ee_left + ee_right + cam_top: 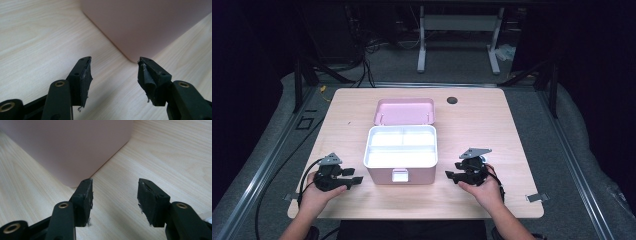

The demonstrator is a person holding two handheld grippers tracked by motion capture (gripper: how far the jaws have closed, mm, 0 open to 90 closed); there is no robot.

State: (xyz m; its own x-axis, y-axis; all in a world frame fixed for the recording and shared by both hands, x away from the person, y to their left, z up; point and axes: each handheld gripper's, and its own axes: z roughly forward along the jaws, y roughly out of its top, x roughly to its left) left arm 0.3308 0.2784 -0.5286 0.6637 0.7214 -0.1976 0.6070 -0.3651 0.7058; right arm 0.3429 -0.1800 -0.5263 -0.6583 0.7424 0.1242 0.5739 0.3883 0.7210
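- Two grippers are flanking a pink box (400,172) that is sitting at the middle of the wooden table (492,130), nearer the person's edge.
- The box is standing open: its lid (404,111) is leaning back behind it, and a white divided tray (401,146) is lying in the top, apparently with nothing in it.
- The left gripper (343,179) is resting just beside the box's left front corner, its jaws standing wide with only bare table between them; in the left gripper view (113,71) that corner is sitting just ahead of the fingertips.
- The right gripper (457,176) is waiting near the box's right side, jaws likewise spread wide and holding nothing; the right gripper view (114,191) is showing the box wall ahead and to the left.
- Judging by this, the work is sitting at an early or in-between stage: the lid is already up, but neither tool is gripping anything yet.
- Whatever is to be done with the tray or lid is looking like it is left to do.
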